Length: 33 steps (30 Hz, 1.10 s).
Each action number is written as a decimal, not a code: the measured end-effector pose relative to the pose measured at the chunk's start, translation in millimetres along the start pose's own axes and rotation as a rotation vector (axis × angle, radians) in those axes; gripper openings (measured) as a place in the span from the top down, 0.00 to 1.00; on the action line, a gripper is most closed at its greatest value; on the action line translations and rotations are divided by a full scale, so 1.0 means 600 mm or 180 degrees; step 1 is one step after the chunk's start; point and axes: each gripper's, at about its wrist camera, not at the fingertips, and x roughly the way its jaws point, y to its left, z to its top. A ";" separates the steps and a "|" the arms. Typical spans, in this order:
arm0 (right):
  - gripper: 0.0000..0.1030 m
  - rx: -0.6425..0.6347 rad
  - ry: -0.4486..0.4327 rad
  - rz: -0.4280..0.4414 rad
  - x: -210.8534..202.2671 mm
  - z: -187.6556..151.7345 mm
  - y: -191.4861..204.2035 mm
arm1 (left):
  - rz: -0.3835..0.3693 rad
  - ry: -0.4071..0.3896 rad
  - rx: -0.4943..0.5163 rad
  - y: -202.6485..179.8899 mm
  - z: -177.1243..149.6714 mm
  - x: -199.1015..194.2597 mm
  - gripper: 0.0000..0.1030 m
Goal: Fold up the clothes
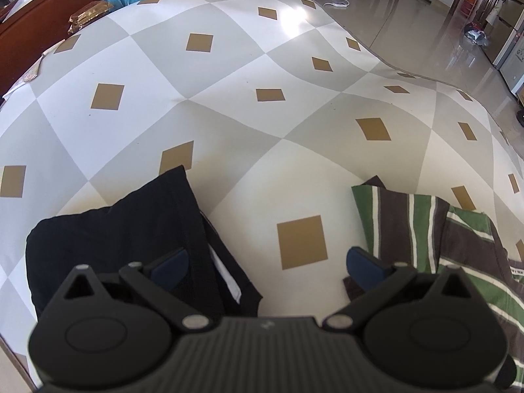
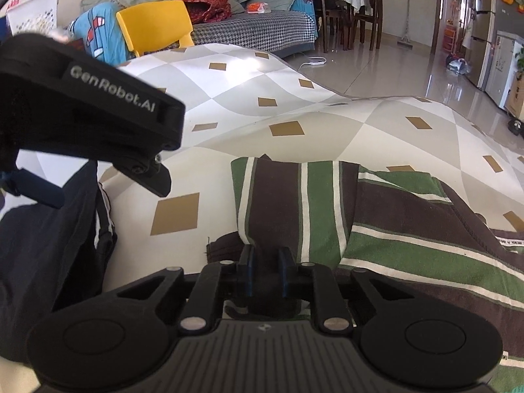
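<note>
To the left of the left hand-held gripper (image 1: pixel 267 267) lies the black garment (image 1: pixel 114 249), already in a compact folded shape on the tabletop (image 1: pixel 229 114). This hand-held gripper is released, its fingers wide apart, and it holds nothing. To its right lies the striped garment (image 2: pixel 376 229), green and brown, with several layers one over another. The right hand-held gripper (image 2: pixel 267 270) is clenched on the near edge of the striped garment. I think the risk is here: the pads seem to pinch only a small bit of cloth, so a quick pull can let it slip, or take only the top layer and disturb the layers below.
</note>
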 end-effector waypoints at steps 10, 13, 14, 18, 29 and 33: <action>0.95 0.1170 -0.0204 -0.0123 -0.058 0.013 -0.089 | 0.0027 -0.0022 0.0021 -0.012 -0.001 0.000 0.00; 0.94 0.1383 -0.0124 -0.0408 -0.064 0.006 -0.121 | 0.0013 -0.0036 0.0061 -0.021 -0.003 -0.002 0.00; 0.93 0.1433 -0.0073 -0.0509 -0.064 0.003 -0.131 | 0.0009 -0.0038 0.0070 -0.024 -0.004 -0.003 0.00; 0.82 0.1489 -0.0082 -0.0692 -0.077 0.001 -0.150 | 0.0000 -0.0035 0.0088 -0.033 -0.006 -0.003 0.00; 0.67 0.0534 -0.0265 -0.0061 -0.072 0.027 -0.068 | 0.0041 -0.0043 0.0041 -0.026 -0.005 -0.002 0.00; 0.65 0.0255 -0.0199 -0.0149 -0.051 0.021 -0.047 | 0.0046 -0.0035 0.0029 -0.021 -0.004 -0.001 0.00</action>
